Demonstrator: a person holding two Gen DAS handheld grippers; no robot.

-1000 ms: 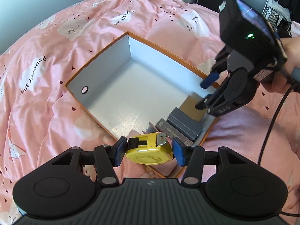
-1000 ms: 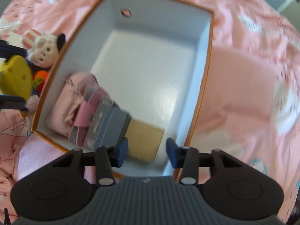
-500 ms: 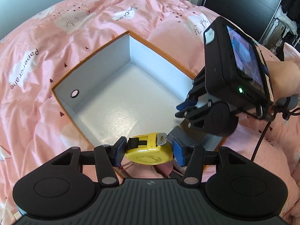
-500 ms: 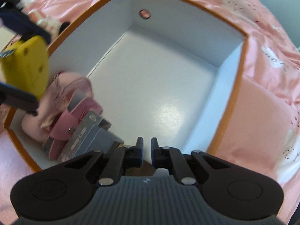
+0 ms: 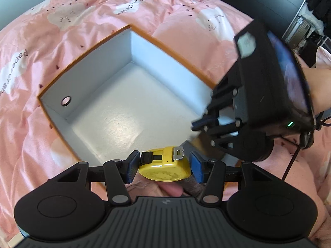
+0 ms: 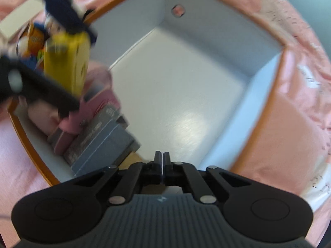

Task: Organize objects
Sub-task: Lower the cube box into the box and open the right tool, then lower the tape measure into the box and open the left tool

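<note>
An open white box with an orange rim [image 5: 144, 39] lies on a pink bedspread; it also shows in the right wrist view [image 6: 266, 111]. My left gripper [image 5: 164, 164] is shut on a yellow tape measure [image 5: 165, 169], held over the box's near corner; the tape measure also shows in the right wrist view [image 6: 68, 57]. My right gripper [image 6: 162, 165] is shut and empty, low over the box's right side. In the left wrist view the right gripper [image 5: 203, 121] points into the box. A grey case [image 6: 105, 142], a pink pouch [image 6: 68, 124] and a brown card [image 6: 134, 157] lie in the box's corner.
Small plush toys [image 6: 31, 41] and a pale flat box [image 6: 18, 20] lie on the bedspread [image 5: 62, 20] outside the box. Dark furniture [image 5: 269, 0] stands beyond the bed. A cable [image 5: 291, 161] trails from the right gripper.
My right gripper has shut fully and moved in over the box. My left gripper has carried the tape measure forward over the box's near corner.
</note>
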